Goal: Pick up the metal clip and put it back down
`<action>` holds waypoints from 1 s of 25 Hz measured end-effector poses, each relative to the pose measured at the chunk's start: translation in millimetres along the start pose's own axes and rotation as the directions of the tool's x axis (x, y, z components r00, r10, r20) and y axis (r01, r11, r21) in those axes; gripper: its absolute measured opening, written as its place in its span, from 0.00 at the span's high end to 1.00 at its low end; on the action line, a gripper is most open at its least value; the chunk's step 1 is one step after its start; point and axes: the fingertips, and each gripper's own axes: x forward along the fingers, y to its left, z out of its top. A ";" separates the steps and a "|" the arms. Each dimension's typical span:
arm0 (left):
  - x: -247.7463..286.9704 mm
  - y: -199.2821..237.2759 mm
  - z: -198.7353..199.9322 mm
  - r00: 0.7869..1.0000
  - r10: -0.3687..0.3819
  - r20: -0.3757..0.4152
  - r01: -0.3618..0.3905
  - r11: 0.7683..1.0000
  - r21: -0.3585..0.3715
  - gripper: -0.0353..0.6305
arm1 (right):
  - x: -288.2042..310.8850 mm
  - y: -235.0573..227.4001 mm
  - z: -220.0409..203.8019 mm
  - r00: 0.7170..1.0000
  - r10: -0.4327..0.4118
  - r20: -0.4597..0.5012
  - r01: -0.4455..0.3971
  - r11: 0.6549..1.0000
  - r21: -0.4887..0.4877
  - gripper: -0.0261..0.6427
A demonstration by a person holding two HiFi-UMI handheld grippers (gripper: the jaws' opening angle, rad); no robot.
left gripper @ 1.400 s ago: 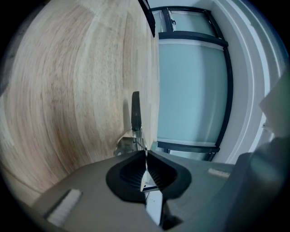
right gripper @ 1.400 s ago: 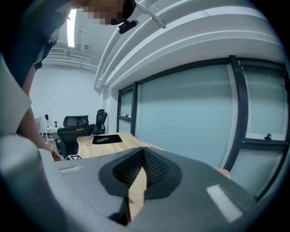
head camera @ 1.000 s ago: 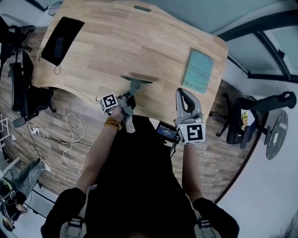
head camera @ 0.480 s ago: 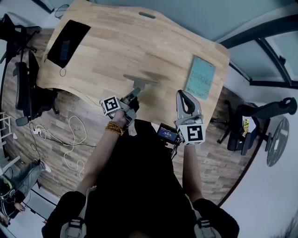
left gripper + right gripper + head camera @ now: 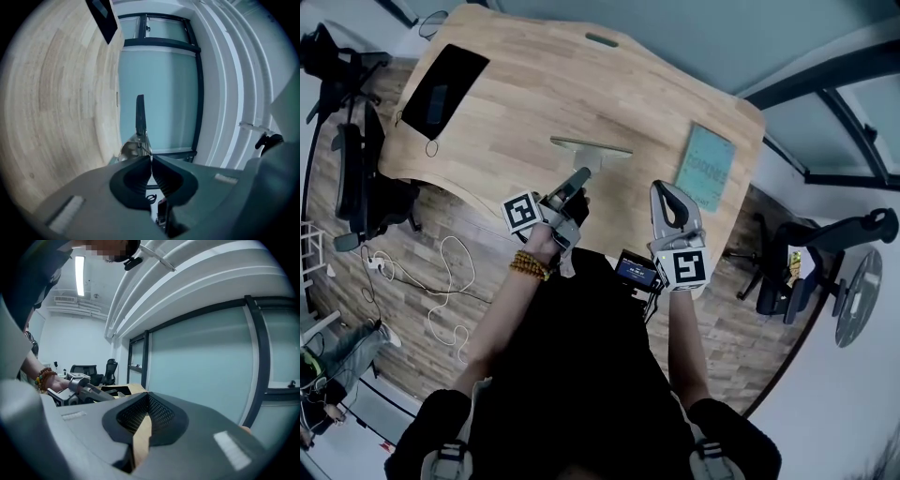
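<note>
Nearest me, a bead bracelet (image 5: 529,266) sits on my left wrist, just behind my left tool (image 5: 578,178). That tool is rolled onto its side with its jaws pressed together on the shiny end of the metal clip (image 5: 135,148). The rest of the clip juts straight out ahead of the tips, over the wooden worktop (image 5: 534,94). From above I cannot tell whether the clip clears the wood or touches it.

My right tool (image 5: 667,193) is just to the right of the left one, over the near edge of the worktop. Its jaws are closed tip to tip with nothing between them, and only a sliver of wood shows through the slit below the pads.

Farther out, ahead and to the right of the right tool, a teal book (image 5: 705,167) lies flat on the worktop. Well off to the left of the left tool, at the far corner, lies a black pad (image 5: 445,82).
</note>
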 end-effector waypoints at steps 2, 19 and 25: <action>5.3 -18.2 0.7 1.000 -0.026 -0.002 0.026 1.000 0.014 0.94 | 4.3 1.0 5.5 1.000 0.010 0.011 -0.010 1.000 -0.005 0.93; 22.7 -165.3 13.4 0.970 -0.243 0.023 0.239 0.964 0.115 0.94 | 23.7 9.1 78.3 0.988 0.050 0.148 -0.050 0.999 -0.009 0.93; 19.4 -201.8 2.1 0.957 -0.289 0.012 0.284 0.947 0.147 0.94 | 13.4 10.6 99.8 0.984 0.043 0.175 -0.040 0.999 -0.021 0.93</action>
